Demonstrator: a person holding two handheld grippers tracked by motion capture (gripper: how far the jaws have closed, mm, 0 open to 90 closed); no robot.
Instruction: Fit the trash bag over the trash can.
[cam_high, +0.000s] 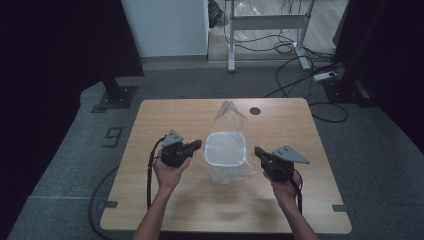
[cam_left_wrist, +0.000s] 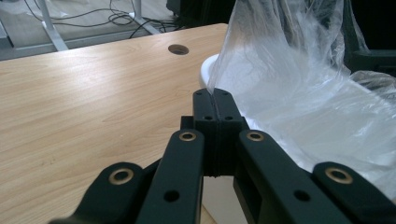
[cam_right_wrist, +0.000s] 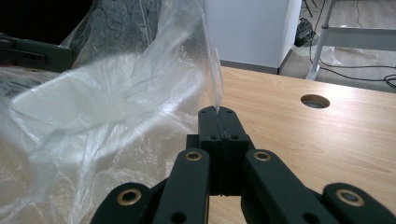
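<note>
Left gripper (cam_left_wrist: 215, 93): jaws clenched on edge of clear plastic bag (cam_left_wrist: 299, 93), film pinched between tips. Right gripper (cam_right_wrist: 218, 111): jaws clamped on opposite edge of same bag, thin fold rising from tips. Bag drapes over white bin (cam_high: 226, 156), bin mid-table, slightly nearer front edge. Grippers flank bin, left and right. Round hole (cam_high: 255, 111) near table's (cam_high: 165, 115) far edge, behind bag.

The high view is dim, its corners falling to black; soft shadows of the forearms lie on the desk (cam_high: 165, 115). Both gripper views are brighter and sharp on the woodgrain, with white glare on the bag (cam_right_wrist: 70, 107) and blur at the bottom edge.
</note>
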